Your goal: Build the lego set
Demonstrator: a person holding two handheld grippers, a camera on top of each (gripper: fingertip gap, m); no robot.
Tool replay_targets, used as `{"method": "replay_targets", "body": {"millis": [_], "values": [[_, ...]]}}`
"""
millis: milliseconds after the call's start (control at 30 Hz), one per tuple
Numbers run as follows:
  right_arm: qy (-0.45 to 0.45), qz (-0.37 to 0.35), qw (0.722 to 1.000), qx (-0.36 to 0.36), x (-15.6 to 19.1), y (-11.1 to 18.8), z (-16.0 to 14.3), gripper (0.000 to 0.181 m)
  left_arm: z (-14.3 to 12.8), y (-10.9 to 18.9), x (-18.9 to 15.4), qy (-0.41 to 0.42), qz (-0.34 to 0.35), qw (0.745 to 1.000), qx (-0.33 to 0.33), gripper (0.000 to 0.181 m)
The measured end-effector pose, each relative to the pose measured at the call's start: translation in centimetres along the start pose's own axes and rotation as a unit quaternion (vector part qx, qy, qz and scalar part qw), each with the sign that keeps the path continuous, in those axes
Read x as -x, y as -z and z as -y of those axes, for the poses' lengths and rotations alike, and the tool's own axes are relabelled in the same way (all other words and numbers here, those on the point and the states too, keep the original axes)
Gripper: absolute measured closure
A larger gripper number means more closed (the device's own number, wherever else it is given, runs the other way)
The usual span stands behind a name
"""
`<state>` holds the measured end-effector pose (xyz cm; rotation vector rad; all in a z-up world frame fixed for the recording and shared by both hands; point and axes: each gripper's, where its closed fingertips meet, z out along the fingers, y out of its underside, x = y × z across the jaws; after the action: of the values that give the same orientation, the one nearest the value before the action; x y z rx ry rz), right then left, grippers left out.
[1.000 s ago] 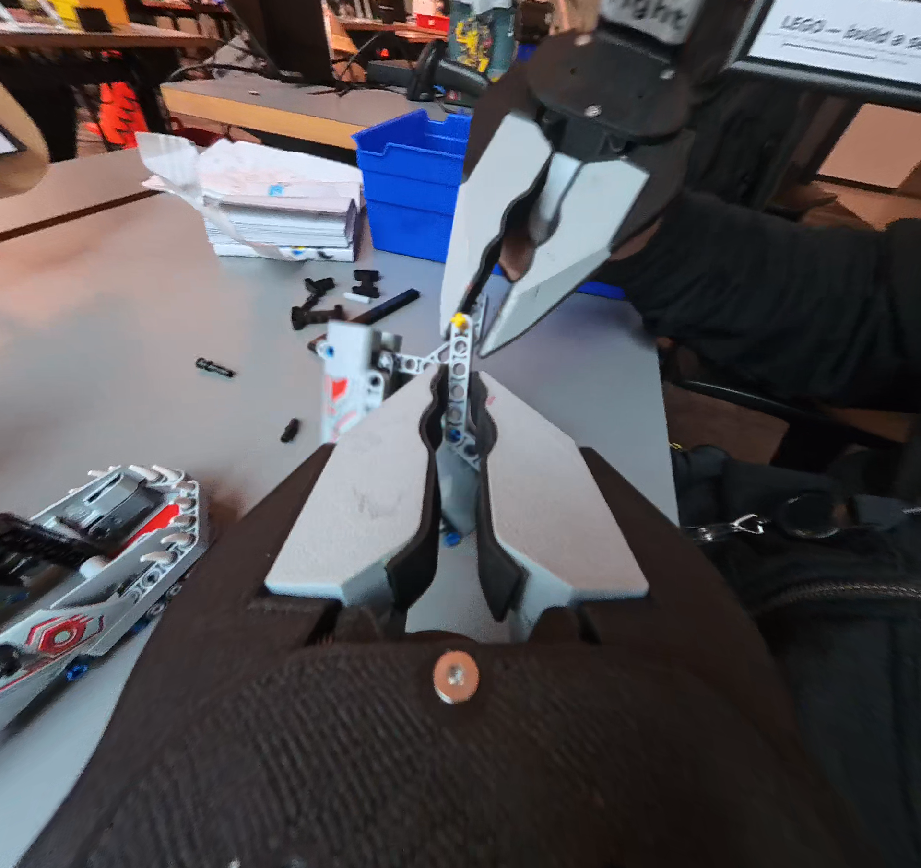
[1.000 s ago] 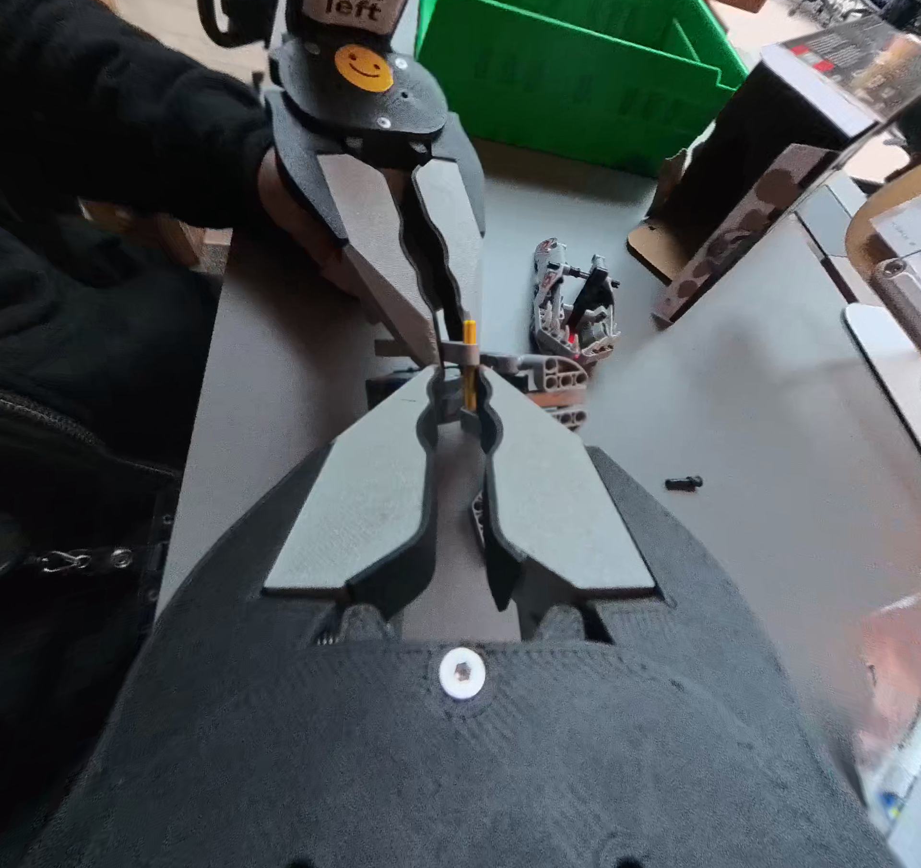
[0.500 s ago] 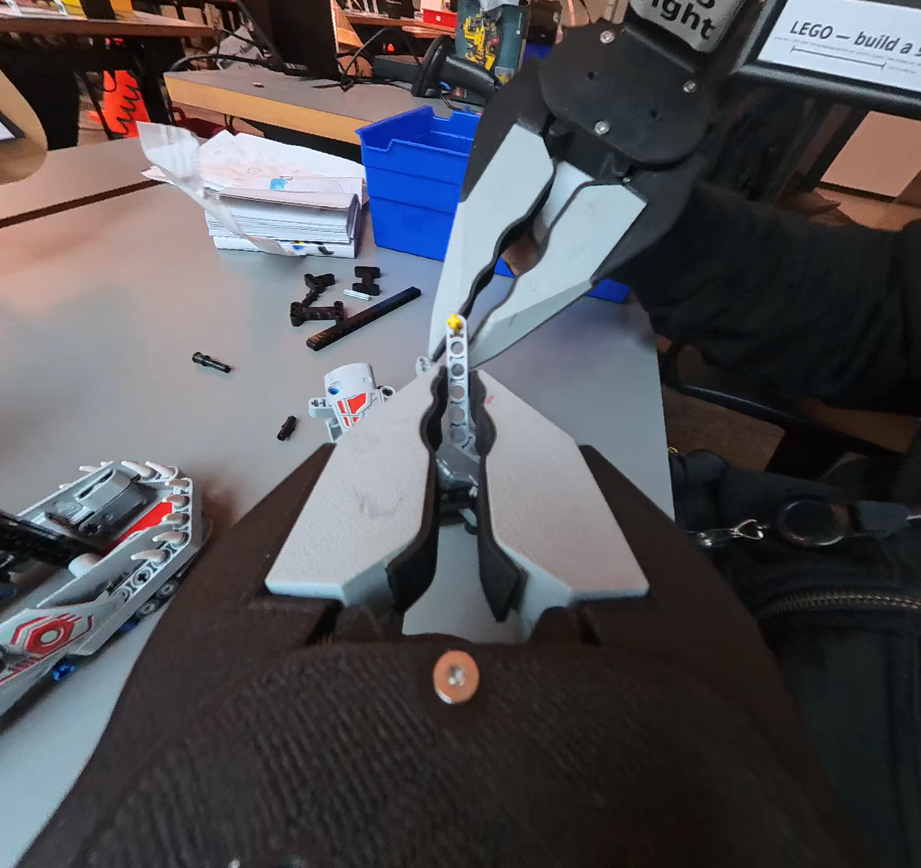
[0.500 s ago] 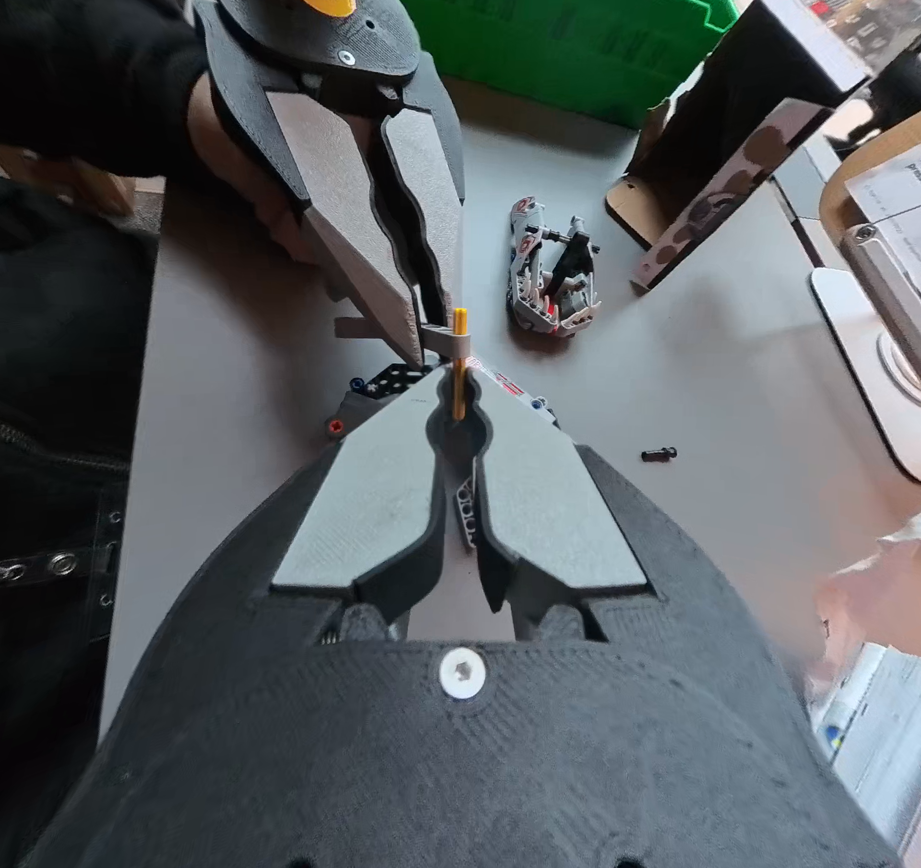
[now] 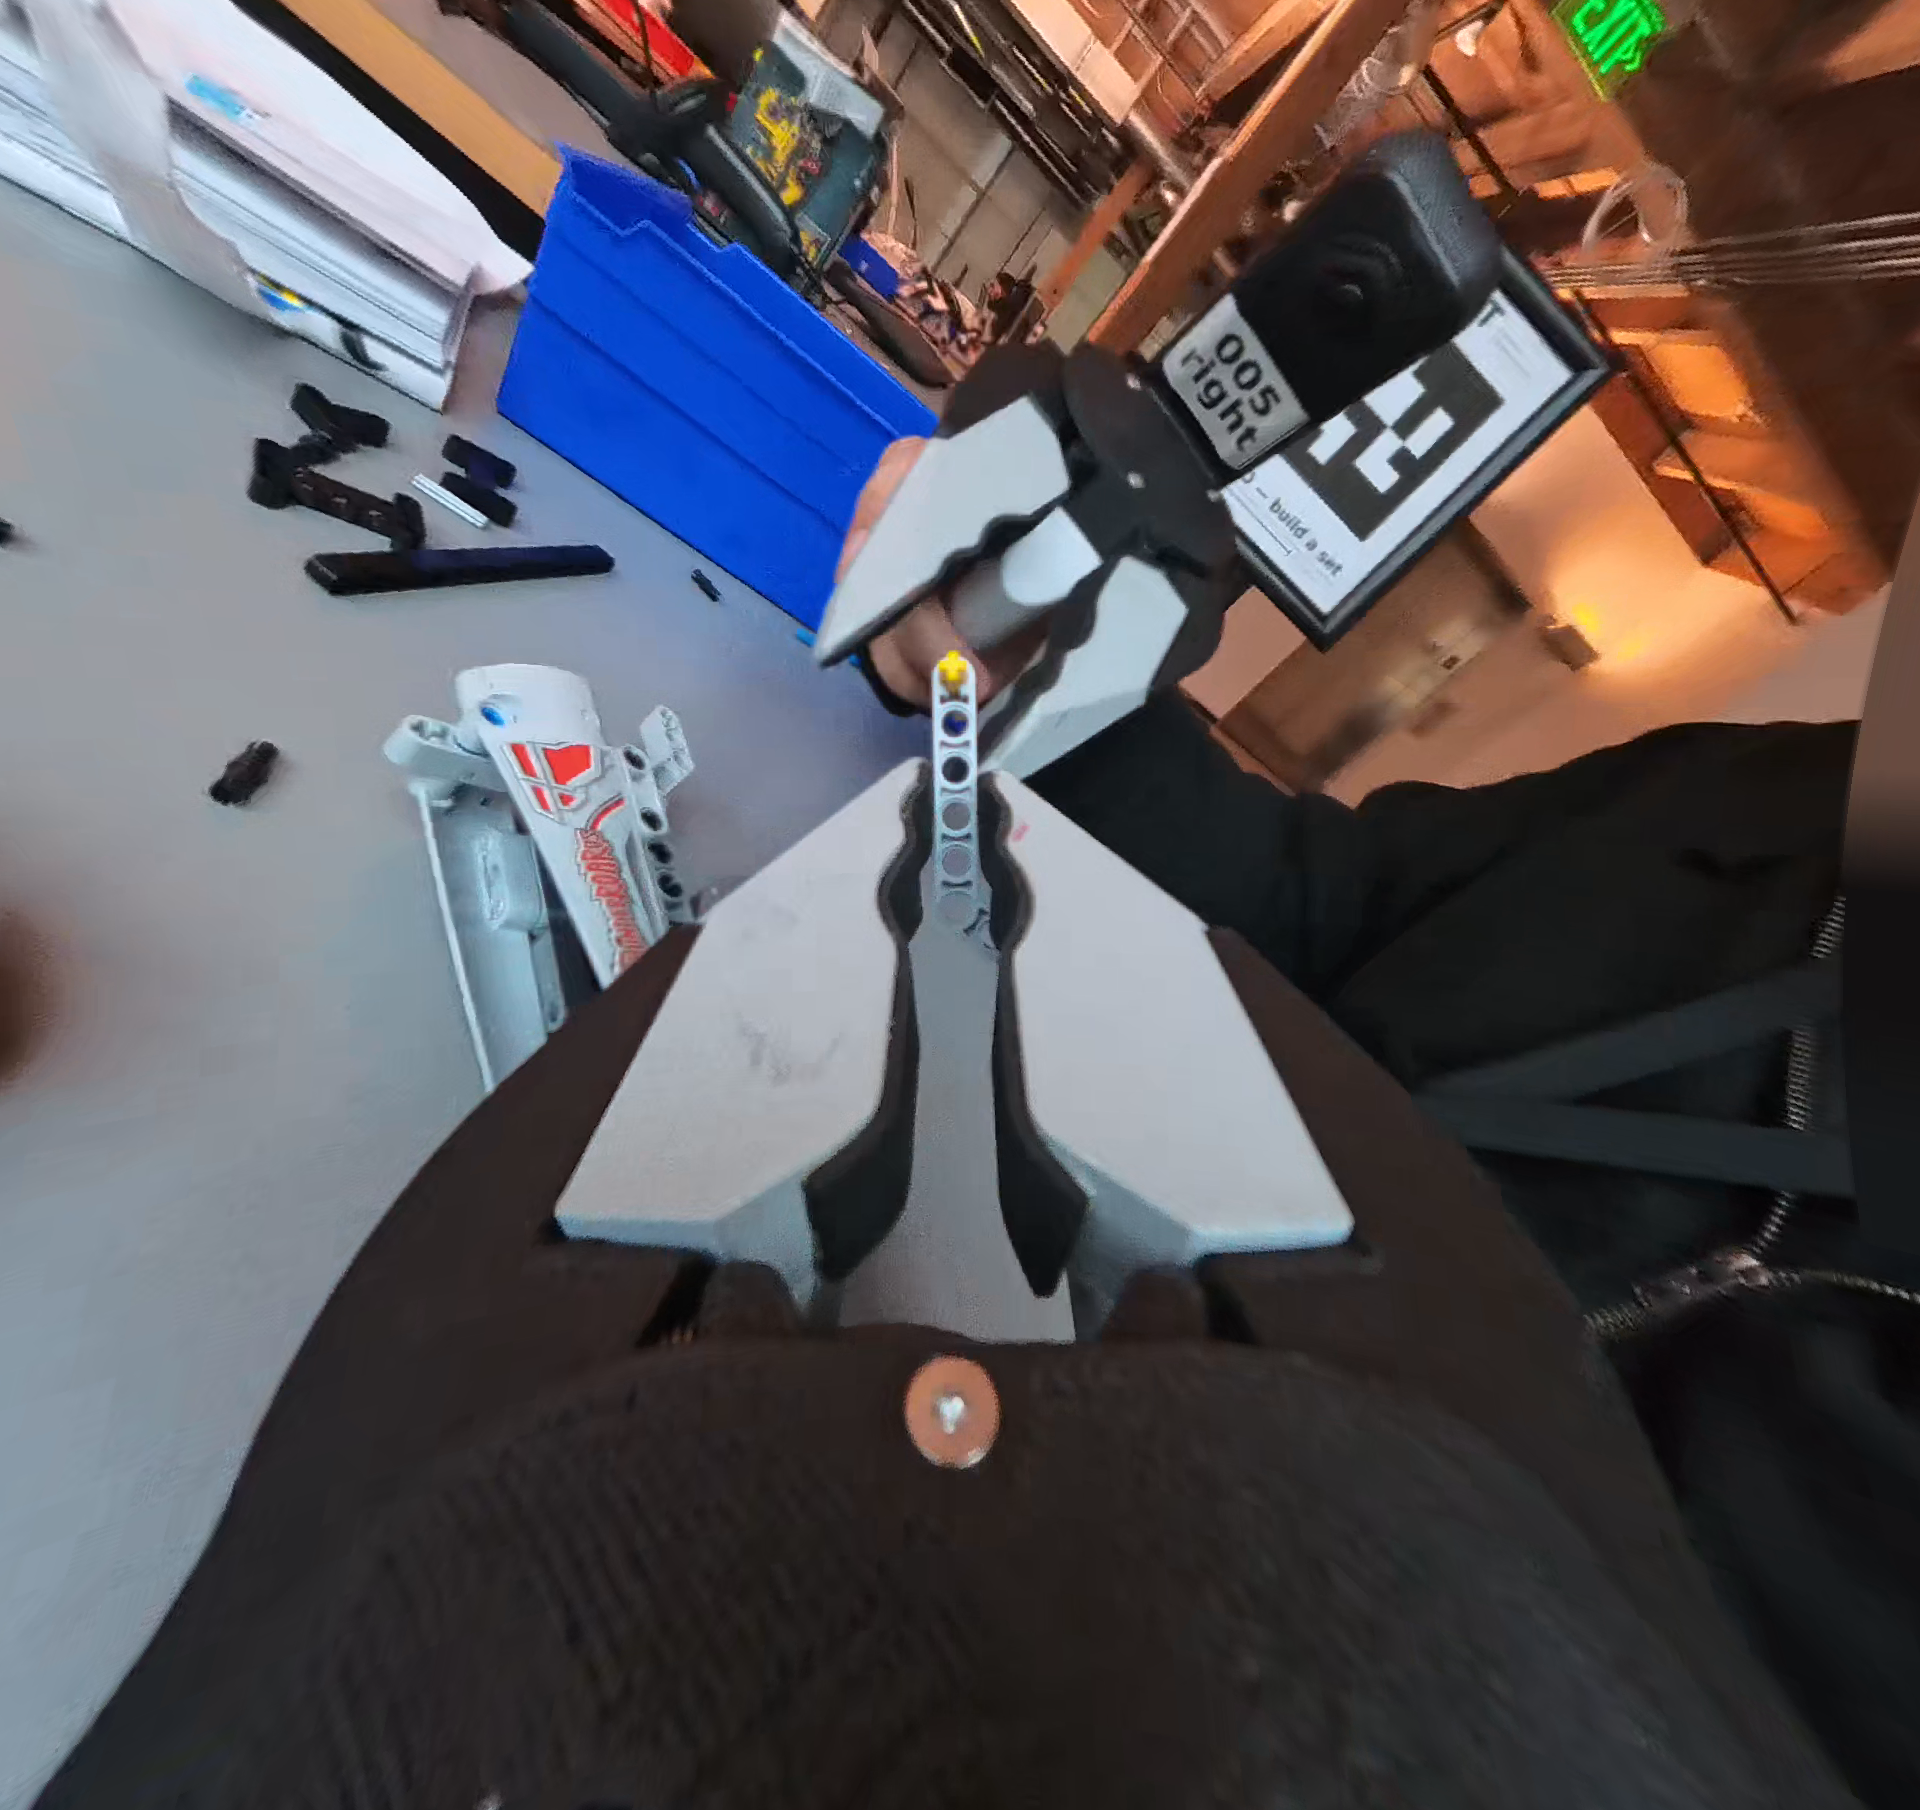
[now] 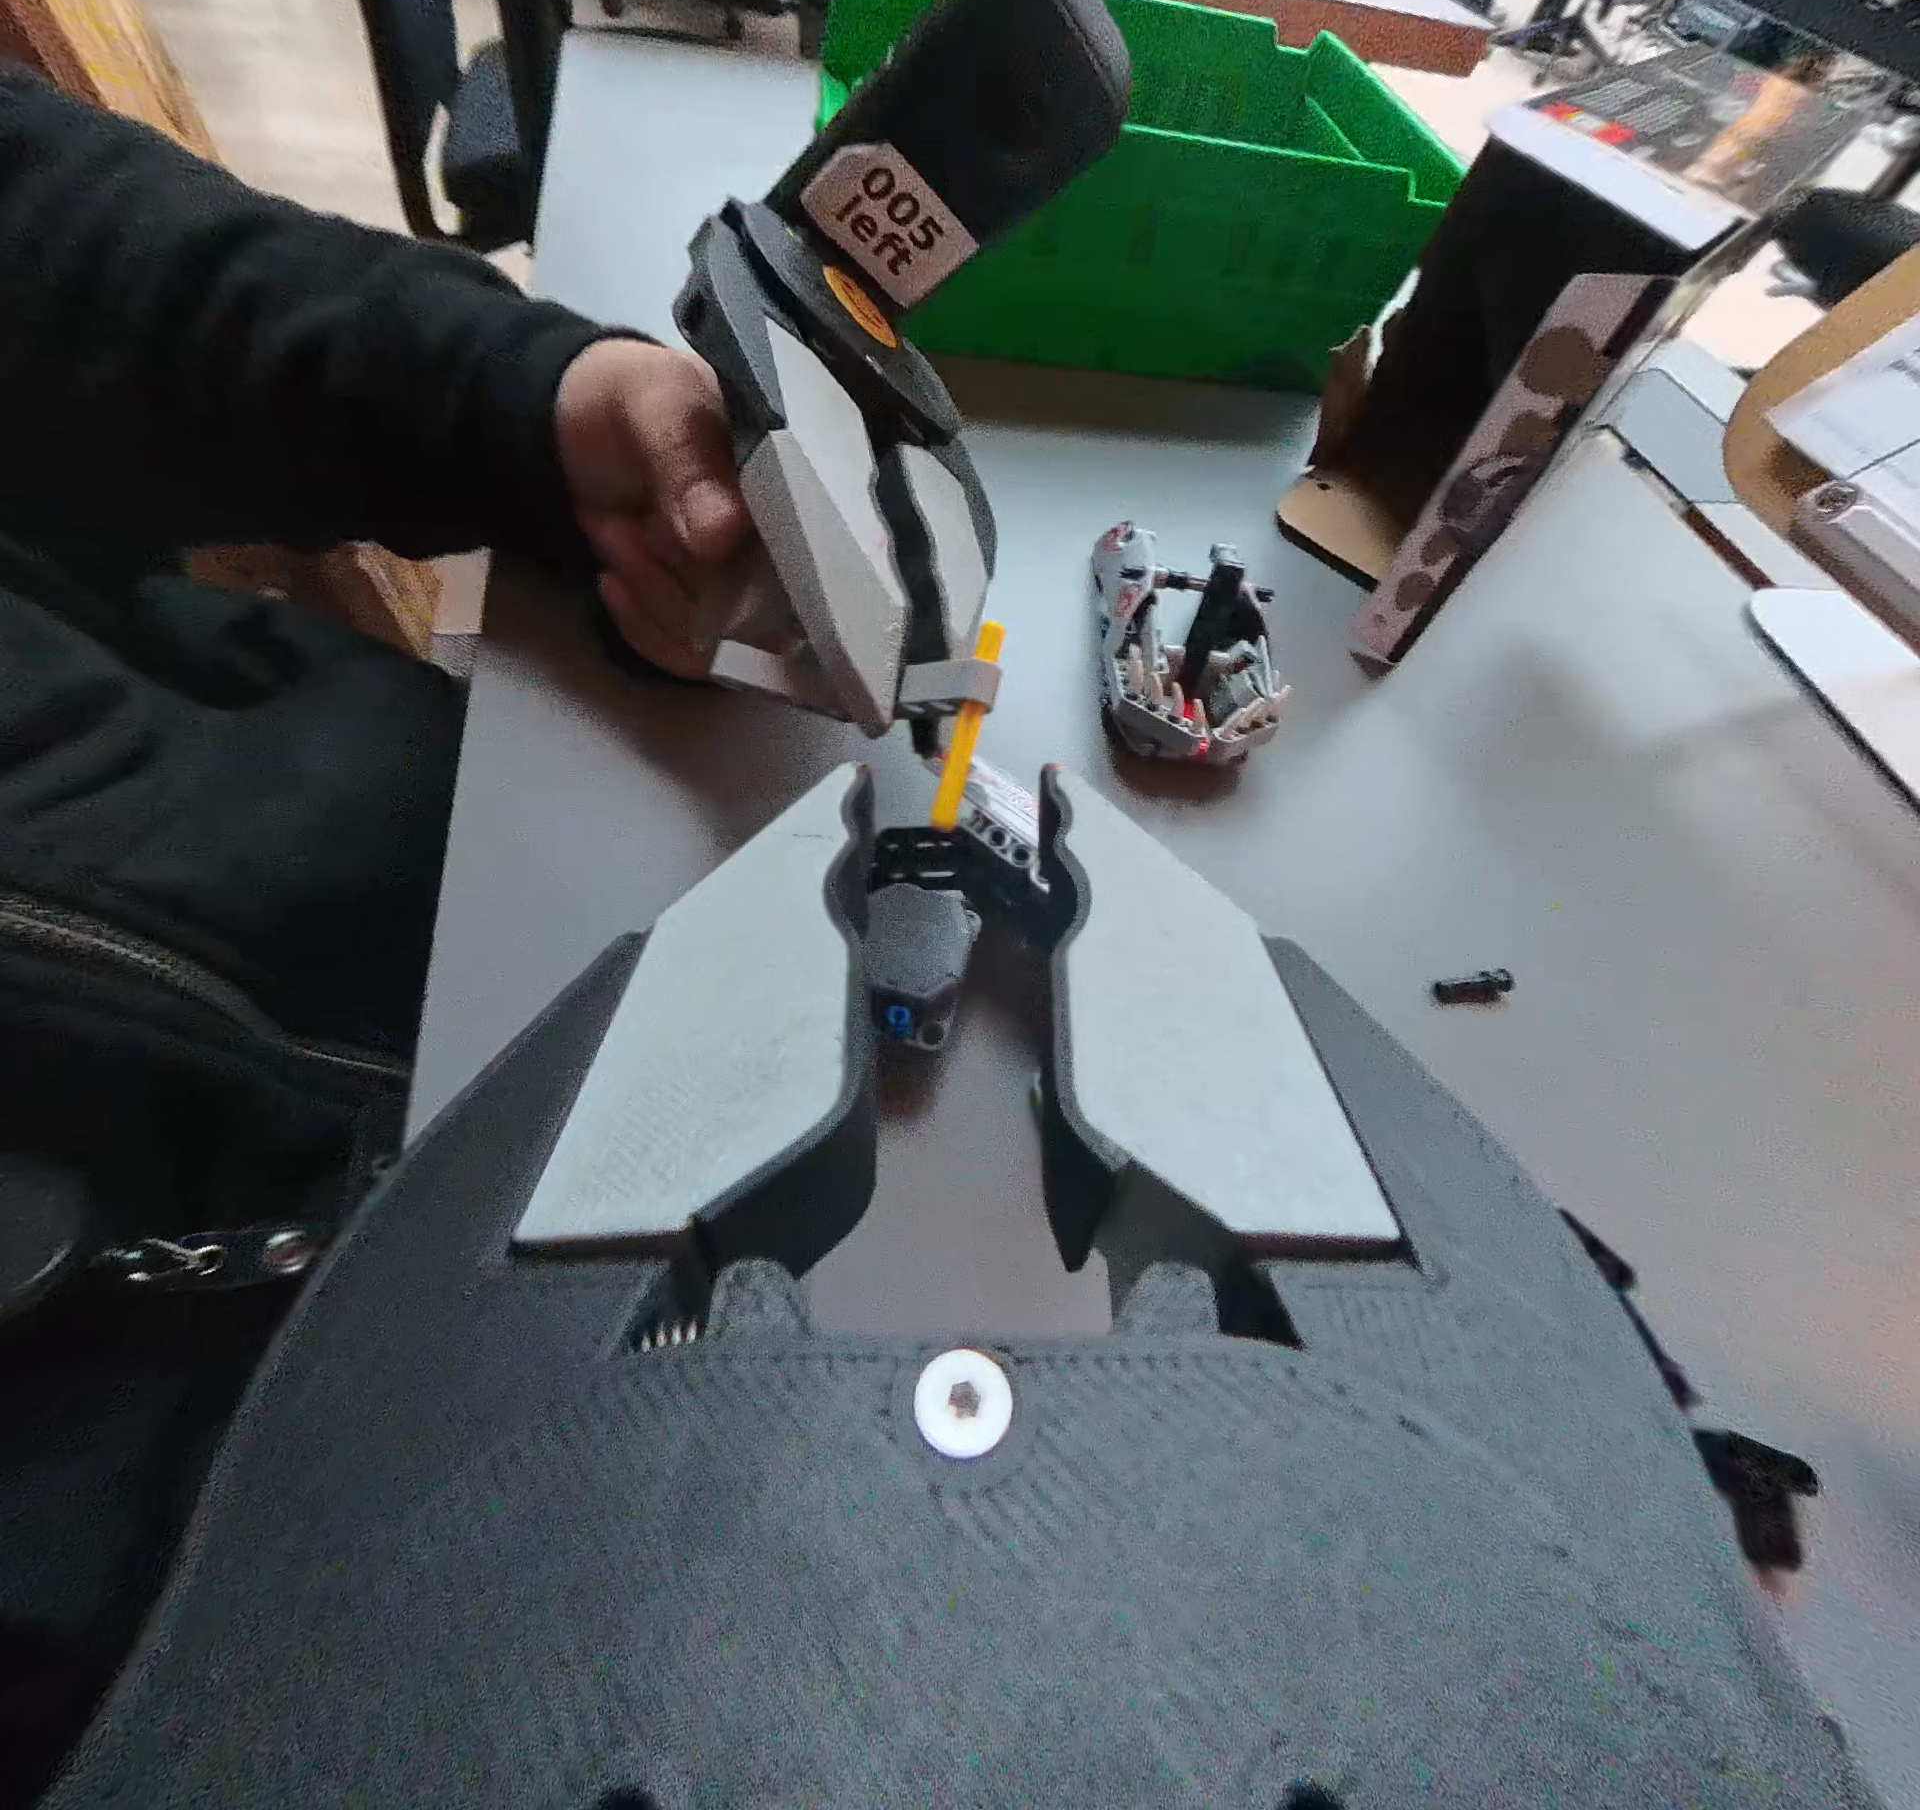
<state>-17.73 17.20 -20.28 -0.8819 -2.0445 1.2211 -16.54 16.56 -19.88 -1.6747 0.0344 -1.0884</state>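
1. Between the fingers of the left gripper [image 5: 954,794], a light grey perforated beam [image 5: 954,825] is clamped; its far end sticks out past the fingertips and its near end is hidden between the pads.
2. At the beam's far end, a yellow axle [image 6: 964,721] passes through the last hole; the left wrist view shows only its end-on tip, the right wrist view its full length.
3. The right gripper [image 6: 956,804] stands with its jaws apart and holds nothing; its fingertips flank the lower end of the axle without touching it.
4. Below the right gripper, a partly built model [image 6: 925,939] of grey and black parts lies on the grey table [image 6: 1558,877]; the fingers cover much of it, so its shape is hard to make out.
5. In the left wrist view the same model shows as a white and red panelled piece [image 5: 551,825], its lower end cut off by the gripper body.
6. A second sub-assembly with pale teeth [image 6: 1195,669] rests well apart, farther along the table.
7. Loose black pieces [image 5: 353,503] lie near a blue bin [image 5: 675,430]; blur obscures their exact kind.
8. A single black pin [image 6: 1473,984] lies to the right of the right gripper.
9. A green bin [image 6: 1195,233] stands at the table's far end, partly hidden by the left gripper's camera housing.
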Motion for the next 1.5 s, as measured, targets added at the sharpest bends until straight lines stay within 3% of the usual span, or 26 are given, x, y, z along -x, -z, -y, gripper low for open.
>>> {"method": "replay_targets", "body": {"millis": [67,267,333,433,533,633,700,833,1500], "values": [[-0.033,0.037,0.999,-0.016,0.9,0.3,0.4,0.160,0.4,0.1,0.1,-0.010,0.008,1.000,-0.012,0.176],[-0.096,0.043,0.993,-0.045,0.8,-0.2,0.3,0.168,-0.1,-0.1,0.5,-0.035,0.035,0.999,0.001,0.176],[-0.096,0.038,0.994,-0.044,0.6,-0.1,0.2,0.180,0.0,-0.1,0.6,-0.058,0.054,0.997,0.002,0.174],[-0.073,0.024,0.997,-0.029,0.6,-0.2,0.0,0.181,-0.4,-0.4,0.4,-0.092,0.073,0.993,0.016,0.175],[-0.042,-0.009,0.999,-0.013,0.3,-0.1,0.0,0.181,0.0,-0.4,0.2,-0.113,0.086,0.990,-0.004,0.176],[0.008,-0.095,0.995,0.000,-0.7,-0.5,0.4,0.181,1.1,0.1,0.5,-0.096,0.128,0.986,-0.051,0.176],[-0.024,-0.102,0.994,-0.037,-0.8,-0.6,1.1,0.180,1.8,0.5,0.1,-0.084,0.140,0.981,-0.101,0.177],[-0.091,-0.100,0.987,-0.091,-1.2,-1.0,0.8,0.180,2.0,0.7,0.6,-0.097,0.186,0.969,-0.130,0.178],[-0.067,-0.095,0.986,-0.117,-0.8,-0.6,1.3,0.180,2.5,1.0,-0.4,-0.101,0.176,0.968,-0.146,0.178]]}}
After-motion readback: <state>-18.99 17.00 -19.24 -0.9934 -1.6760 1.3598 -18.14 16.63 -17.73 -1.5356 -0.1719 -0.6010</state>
